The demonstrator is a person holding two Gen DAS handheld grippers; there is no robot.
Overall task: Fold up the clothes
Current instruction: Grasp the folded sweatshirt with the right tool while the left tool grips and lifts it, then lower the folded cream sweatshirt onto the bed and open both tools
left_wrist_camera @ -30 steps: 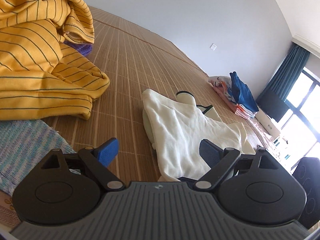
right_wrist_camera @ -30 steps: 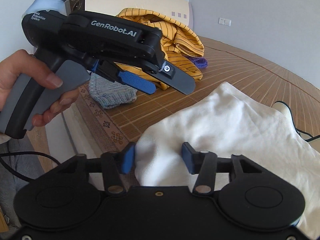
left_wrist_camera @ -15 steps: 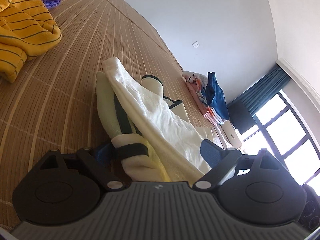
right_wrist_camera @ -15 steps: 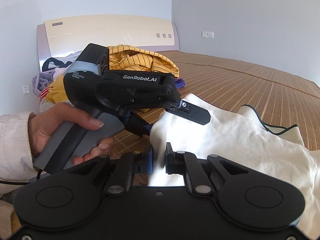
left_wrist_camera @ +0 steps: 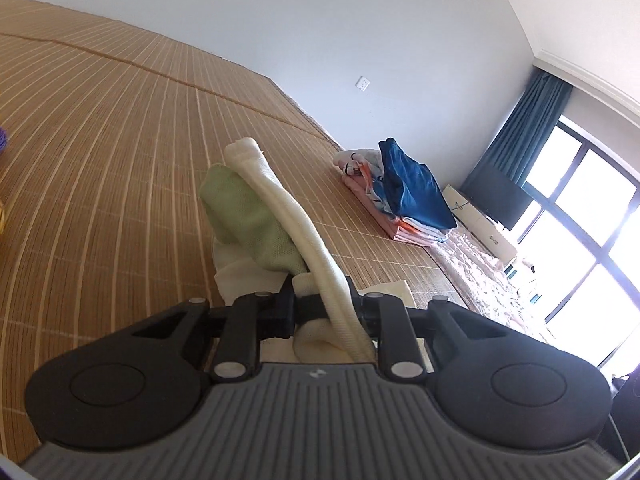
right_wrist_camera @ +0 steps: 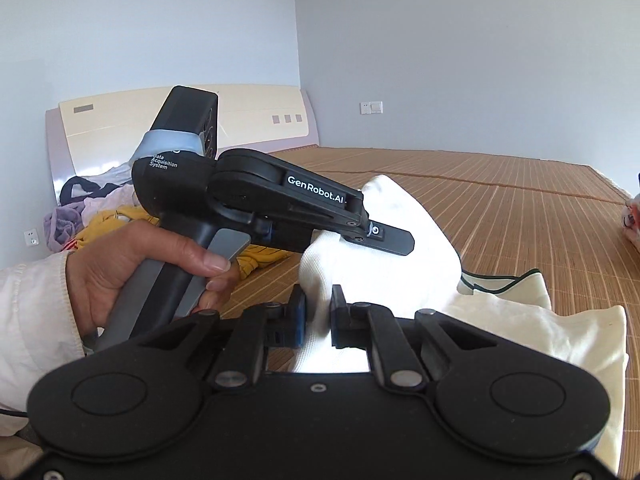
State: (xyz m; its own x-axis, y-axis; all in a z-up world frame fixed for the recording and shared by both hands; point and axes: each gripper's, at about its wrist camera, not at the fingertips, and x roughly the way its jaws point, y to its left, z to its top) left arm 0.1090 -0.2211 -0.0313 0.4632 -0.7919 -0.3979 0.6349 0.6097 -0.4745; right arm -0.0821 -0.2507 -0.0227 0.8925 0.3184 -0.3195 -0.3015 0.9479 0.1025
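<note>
Both grippers have closed and lifted since the earlier frames, when the left one hung wide open over the flat cream garment and the right one straddled its edge without pinching. Now the left gripper (left_wrist_camera: 326,312) is clamped on a bunched, rolled edge of the cream garment (left_wrist_camera: 280,216), which rises off the bamboo mat (left_wrist_camera: 100,140) with a pale green lining (left_wrist_camera: 248,216) showing beside the roll. From the right wrist view, the right gripper (right_wrist_camera: 318,320) has its blue-padded jaws pressed together on a fold of the same cloth (right_wrist_camera: 384,264), just beside the left gripper (right_wrist_camera: 360,232), whose black body reads "GenRobot.AI". A person's hand (right_wrist_camera: 140,268) in a pale sleeve (right_wrist_camera: 28,320) grips that tool's grey handle. The rest of the garment trails down onto the mat at the right, its dark-trimmed edge (right_wrist_camera: 496,280) lying flat. Well apart, near the far edge of the mat, sits a stack of folded clothes (left_wrist_camera: 404,196) topped by a blue piece. Behind the hand, a heap of unfolded clothes (right_wrist_camera: 92,216), yellow and lilac among them, lies against the cream headboard (right_wrist_camera: 248,116). A blue curtain (left_wrist_camera: 520,128) hangs beside the bright window (left_wrist_camera: 580,216).
</note>
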